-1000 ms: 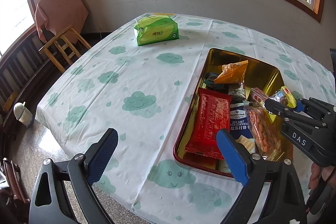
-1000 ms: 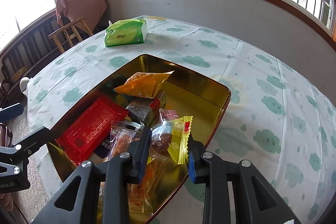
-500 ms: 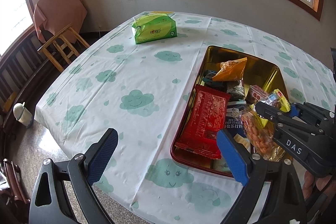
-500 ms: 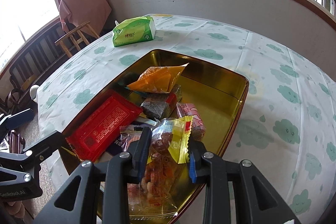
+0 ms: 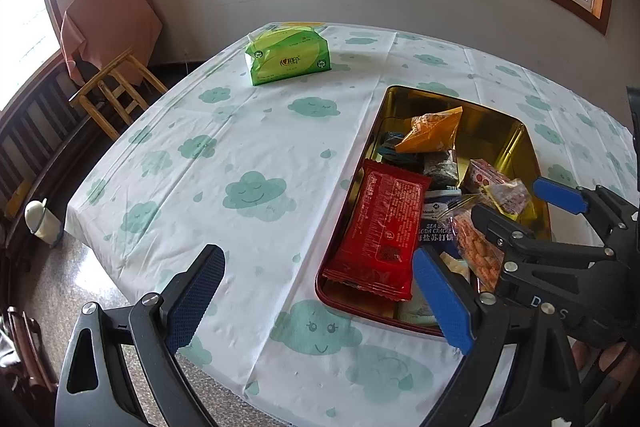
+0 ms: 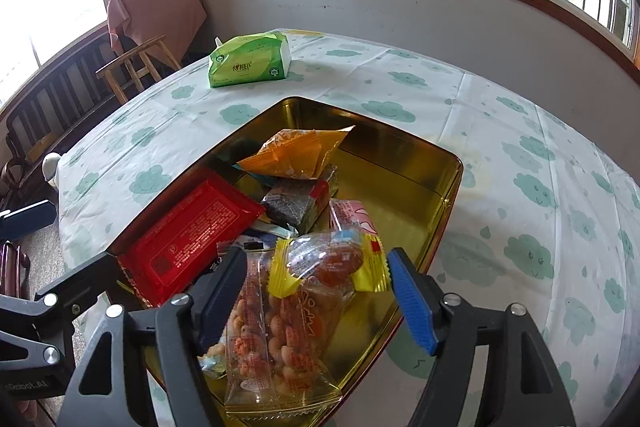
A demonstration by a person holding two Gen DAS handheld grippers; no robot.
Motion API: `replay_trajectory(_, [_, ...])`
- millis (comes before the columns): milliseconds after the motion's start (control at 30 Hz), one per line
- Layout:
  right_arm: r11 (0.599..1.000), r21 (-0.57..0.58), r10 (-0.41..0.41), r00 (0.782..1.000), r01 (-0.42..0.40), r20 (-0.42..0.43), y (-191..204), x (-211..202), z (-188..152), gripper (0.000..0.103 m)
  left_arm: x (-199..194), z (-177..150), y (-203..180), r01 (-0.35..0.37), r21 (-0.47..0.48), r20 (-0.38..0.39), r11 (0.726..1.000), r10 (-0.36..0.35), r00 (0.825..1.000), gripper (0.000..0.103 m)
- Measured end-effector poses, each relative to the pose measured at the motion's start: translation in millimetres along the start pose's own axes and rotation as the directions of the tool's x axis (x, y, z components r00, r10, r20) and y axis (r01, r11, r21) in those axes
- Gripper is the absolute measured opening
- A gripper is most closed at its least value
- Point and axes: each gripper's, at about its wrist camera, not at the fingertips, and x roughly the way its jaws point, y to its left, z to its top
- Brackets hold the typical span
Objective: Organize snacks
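A: Right gripper (image 6: 316,291), what did you see?

B: Its jaws had just been opening and stood wide. The yellow-ended candy (image 6: 330,261) sat between them, but the pads weren't pressing on it. It lay on top of the clear bag of peanut snacks (image 6: 276,339), inside the gold tin (image 6: 400,155).

A: And mine, the left gripper (image 5: 320,291)?

B: Wide open, nothing in it. I had it over the cloud-print tablecloth (image 5: 248,155), at the tin's near left corner.

A: Rest of the tin?

B: Red packet (image 6: 188,235) along the left side, orange packet (image 6: 298,153) toward the far end, dark wrapped bar (image 6: 298,201) just under it, pink wrapper (image 6: 352,213) beside that. A blue-and-white cracker pack (image 5: 438,223) showed from the left view, partly under the red one.

A: Anything outside?

B: Green tissue pack (image 5: 288,57) on the far part of the table, well apart from the tin. Wooden chair (image 5: 116,87) past the table edge.
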Motion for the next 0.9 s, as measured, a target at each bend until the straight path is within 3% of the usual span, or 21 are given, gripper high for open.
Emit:
replay_trajectory(433, [0.997,0.076,-0.022,1.0,0.022,0.006,-10,-46,-19,0.082,-7,0,-4,0.007,0.007,0.007,1.0,-0.007,1.0,0.094])
replay_trajectory(900, [0.989,0.093,-0.116,0.993,0.117,-0.015,-19,-66,-46,0.082,-16,-4,-16,0.006,0.027,0.011,1.0,-0.007,1.0,0.094])
